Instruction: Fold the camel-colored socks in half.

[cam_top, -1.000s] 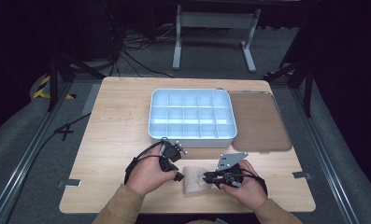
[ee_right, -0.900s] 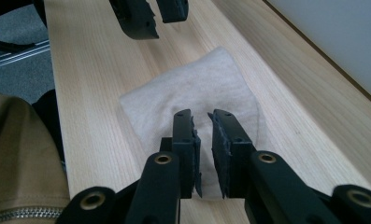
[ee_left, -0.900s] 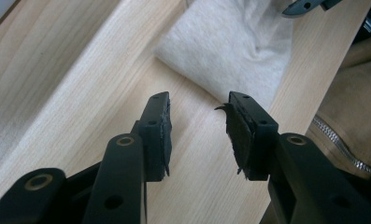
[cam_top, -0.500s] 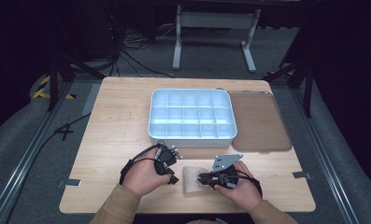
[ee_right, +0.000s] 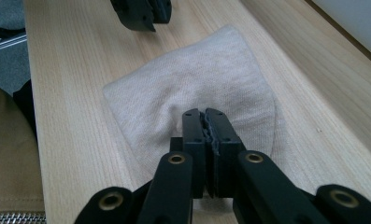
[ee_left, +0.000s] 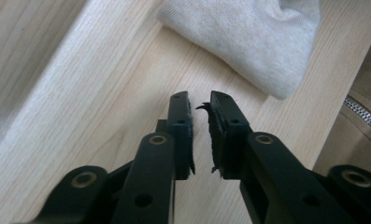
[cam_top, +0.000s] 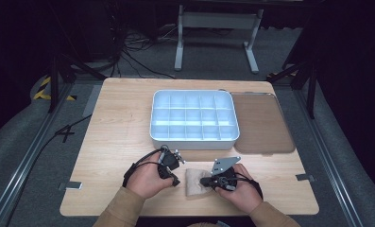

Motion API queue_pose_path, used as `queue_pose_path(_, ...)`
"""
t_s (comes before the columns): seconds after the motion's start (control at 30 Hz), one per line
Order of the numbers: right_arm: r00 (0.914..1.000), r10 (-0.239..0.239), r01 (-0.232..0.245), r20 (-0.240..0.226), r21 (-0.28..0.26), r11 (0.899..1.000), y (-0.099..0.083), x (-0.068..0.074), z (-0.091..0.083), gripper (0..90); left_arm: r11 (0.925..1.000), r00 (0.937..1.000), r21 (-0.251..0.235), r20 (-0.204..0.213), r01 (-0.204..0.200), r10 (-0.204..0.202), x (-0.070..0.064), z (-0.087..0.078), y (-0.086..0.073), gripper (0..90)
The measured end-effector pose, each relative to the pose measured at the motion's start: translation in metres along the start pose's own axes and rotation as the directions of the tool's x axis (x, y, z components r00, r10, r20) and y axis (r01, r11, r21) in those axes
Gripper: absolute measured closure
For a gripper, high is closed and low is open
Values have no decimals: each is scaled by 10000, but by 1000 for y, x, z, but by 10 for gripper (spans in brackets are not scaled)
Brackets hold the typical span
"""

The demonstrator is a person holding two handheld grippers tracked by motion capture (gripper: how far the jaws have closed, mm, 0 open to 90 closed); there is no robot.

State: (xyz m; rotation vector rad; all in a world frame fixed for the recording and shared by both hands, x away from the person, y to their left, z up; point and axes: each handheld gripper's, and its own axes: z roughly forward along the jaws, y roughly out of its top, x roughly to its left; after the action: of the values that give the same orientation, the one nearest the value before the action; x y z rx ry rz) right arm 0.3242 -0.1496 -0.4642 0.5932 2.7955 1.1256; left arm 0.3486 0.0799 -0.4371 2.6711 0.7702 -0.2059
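Now the left gripper [cam_top: 175,181], which half a second ago lay over the beige cloth [cam_top: 194,183], has drawn back just beside it, its jaws slightly parted and empty. The right gripper [ee_right: 206,114] is clamped, seemingly pinching a fold of the cloth. The cloth lies bunched and soft-looking at the table's [cam_top: 119,127] near edge, between the hands.

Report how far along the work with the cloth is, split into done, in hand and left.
Done: little that shows; the beige cloth lies on the table near the front edge. In hand: the right gripper has its jaws closed over the cloth, pinching a raised fold, while the left gripper hovers slightly open beside it over bare wood. Left: the compartment tray looks empty, its lid off.
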Motion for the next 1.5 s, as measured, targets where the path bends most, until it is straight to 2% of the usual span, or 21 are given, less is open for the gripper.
queue_pose_path(0.07, 10000, 1, -1, -14, -3, 10000, 0, 0, 0, 878, 10000, 10000, 30, 25, -34, 34, 0, 2, 1, 835)
queue_pose_path(0.2, 10000, -1, 0, -19, -33, 10000, -1, 0, 0, 878, 9995, 9994, 115, -182, -286, 288, -3, 7, 4, 880)
queue_pose_path(0.43, 10000, 3, -3, -9, -36, 10000, -1, 0, 0, 878, 9952, 9954, 438, -363, -869, 886, -12, 14, 12, 893)
queue_pose_path(0.63, 10000, -24, 24, 16, -56, 10000, -1, 0, 0, 878, 9937, 9938, 423, -368, -1035, 1051, -17, 17, 17, 894)
queue_pose_path(0.77, 10000, -33, 33, 43, -72, 10000, -1, 1, 0, 878, 9928, 9925, 237, -312, -1173, 1180, -16, 16, 19, 889)
queue_pose_path(1.03, 9999, -58, 58, 113, -36, 10000, -1, 2, 0, 878, 9881, 9895, -520, -112, -1445, 1441, -22, 8, 23, 882)
queue_pose_path(1.4, 9997, -90, 88, 244, 64, 9999, 0, 4, 0, 876, 9778, 9823, -940, -216, -1873, 1861, -30, 7, 32, 870)
queue_pose_path(1.5, 9997, -55, 53, 240, 83, 10000, 1, 5, 0, 874, 9735, 9780, -942, -285, -2085, 2067, -32, 7, 35, 870)
